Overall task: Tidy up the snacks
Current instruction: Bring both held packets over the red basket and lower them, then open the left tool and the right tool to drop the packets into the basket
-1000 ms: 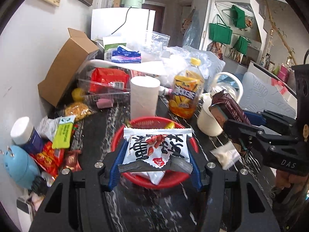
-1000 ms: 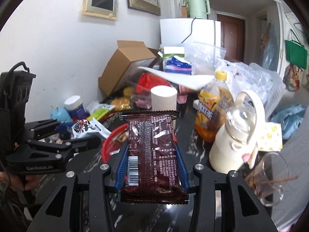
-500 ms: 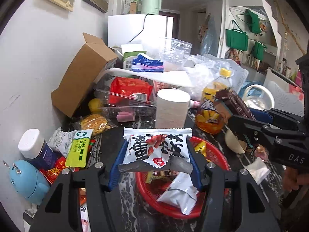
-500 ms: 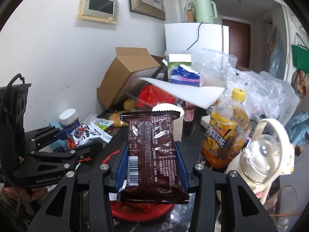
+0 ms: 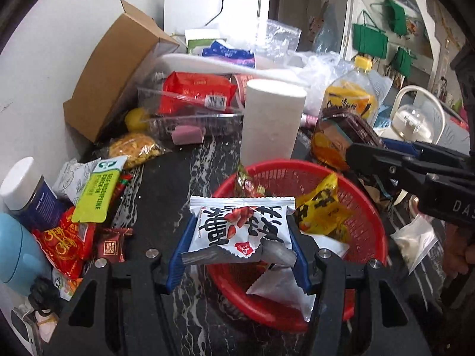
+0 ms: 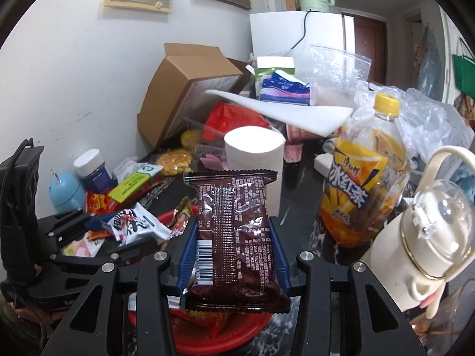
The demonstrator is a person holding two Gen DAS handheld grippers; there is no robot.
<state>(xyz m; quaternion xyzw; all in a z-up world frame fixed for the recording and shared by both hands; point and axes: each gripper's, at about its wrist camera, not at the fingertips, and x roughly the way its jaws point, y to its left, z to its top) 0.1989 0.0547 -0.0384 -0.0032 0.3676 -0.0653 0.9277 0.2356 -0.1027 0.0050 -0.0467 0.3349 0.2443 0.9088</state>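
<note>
Snacks poised over the red basket, one in each claw

Clutter fills the far left of my view: a blue bottle with a white cap [image 5: 22, 188] and loose packets, among them a green sachet [image 5: 96, 191], lie against the wall, not yet sorted. I judge these are the snacks left to gather.

My left gripper [image 5: 239, 250] is clamped on a white peanut packet [image 5: 242, 225], the blue pads pinching it by both side edges so it lies flat and face up. I hold it that way, I think, so it drops cleanly. It hangs over the near left rim of the red basket [image 5: 375, 225], which sits on the dark marble table [image 5: 178, 175] and already holds a yellow packet [image 5: 322, 207] and a white one.

Behind the basket stands a paper roll [image 5: 271, 124], close to its far rim, so I keep low and near.

My right gripper [image 6: 231, 259] is clamped on a brown wrapped bar [image 6: 234, 231], gripped the same way by its long edges, barcode up. It hovers above the basket too. To its right an orange tea bottle [image 6: 363, 184] and a cream kettle [image 6: 427, 237] crowd the table, leaving the basket as the clear drop spot.
</note>
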